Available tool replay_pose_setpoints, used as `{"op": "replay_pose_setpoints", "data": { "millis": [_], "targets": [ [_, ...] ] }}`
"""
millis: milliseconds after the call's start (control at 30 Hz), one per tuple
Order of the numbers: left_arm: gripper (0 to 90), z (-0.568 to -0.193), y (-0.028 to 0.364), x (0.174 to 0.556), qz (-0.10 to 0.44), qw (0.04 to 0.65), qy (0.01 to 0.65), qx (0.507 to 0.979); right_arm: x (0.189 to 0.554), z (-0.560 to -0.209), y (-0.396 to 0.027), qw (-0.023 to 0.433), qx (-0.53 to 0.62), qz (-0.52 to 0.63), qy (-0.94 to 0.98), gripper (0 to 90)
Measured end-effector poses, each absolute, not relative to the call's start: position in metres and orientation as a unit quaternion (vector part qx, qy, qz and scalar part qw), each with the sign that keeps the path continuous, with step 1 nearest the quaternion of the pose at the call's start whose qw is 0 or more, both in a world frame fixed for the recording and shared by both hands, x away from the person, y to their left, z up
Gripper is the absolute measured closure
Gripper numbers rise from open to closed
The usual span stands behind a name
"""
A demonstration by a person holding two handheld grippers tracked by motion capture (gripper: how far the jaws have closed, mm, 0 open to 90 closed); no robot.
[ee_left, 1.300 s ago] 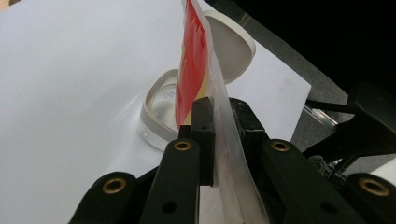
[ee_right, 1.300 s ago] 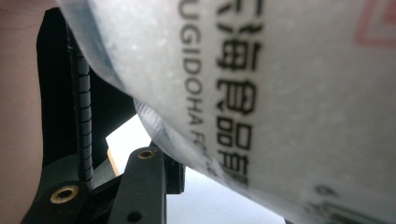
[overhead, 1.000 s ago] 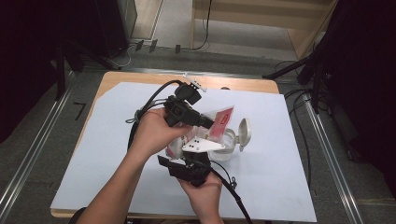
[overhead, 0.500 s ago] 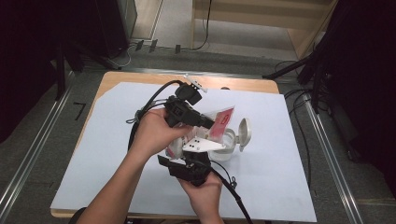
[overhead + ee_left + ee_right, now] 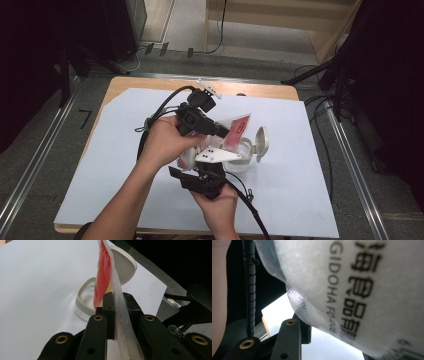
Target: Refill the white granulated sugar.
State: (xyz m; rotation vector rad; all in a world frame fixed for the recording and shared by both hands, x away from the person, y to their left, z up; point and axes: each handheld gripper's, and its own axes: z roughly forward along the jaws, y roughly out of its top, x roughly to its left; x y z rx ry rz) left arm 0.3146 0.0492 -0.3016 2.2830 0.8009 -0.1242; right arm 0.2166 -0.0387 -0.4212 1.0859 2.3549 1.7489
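While one plastic pouch (image 5: 235, 131) is held between two tools, one white round container (image 5: 243, 156) with its hinged lid (image 5: 261, 142) flipped open stands on the white sheet (image 5: 100, 165) covering the tabletop (image 5: 125, 84).

Seen from the left gripper view, the left tool (image 5: 117, 305) is clamped on the pouch (image 5: 106, 272): its two black jaws pinch the thin clear edge of the film, and the red and yellow printed part rises just past the jaw tips. Directly beyond those tips, under the pouch's far end, sits the open container (image 5: 86, 298) with its lid (image 5: 125, 265) leaning back behind the pouch.

From the right gripper view, the frosted lower part of the pouch (image 5: 352, 290) lies across the right tool (image 5: 332, 337), very close to the camera. One jaw shows beside the film and the other is hidden, so a grip cannot be confirmed. Black print on it reads "GIDOHA FO…" beside a column of Chinese characters; the rest is blurred.

From above, the right tool (image 5: 210, 167) sits just below the left tool (image 5: 225, 134), the pouch between them.
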Motion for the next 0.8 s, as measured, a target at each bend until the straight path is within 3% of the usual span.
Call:
{"op": "replay_pose_setpoints", "data": {
  "millis": [800],
  "targets": [
    [82.7, -0.3016, 0.0494, 0.3142, -0.046, 0.350, 0.308, 0.884, 0.2160, -0.4216, -0.0384, 0.001, 0.352, 0.564, 0.747, 63.6]
  ]
}}
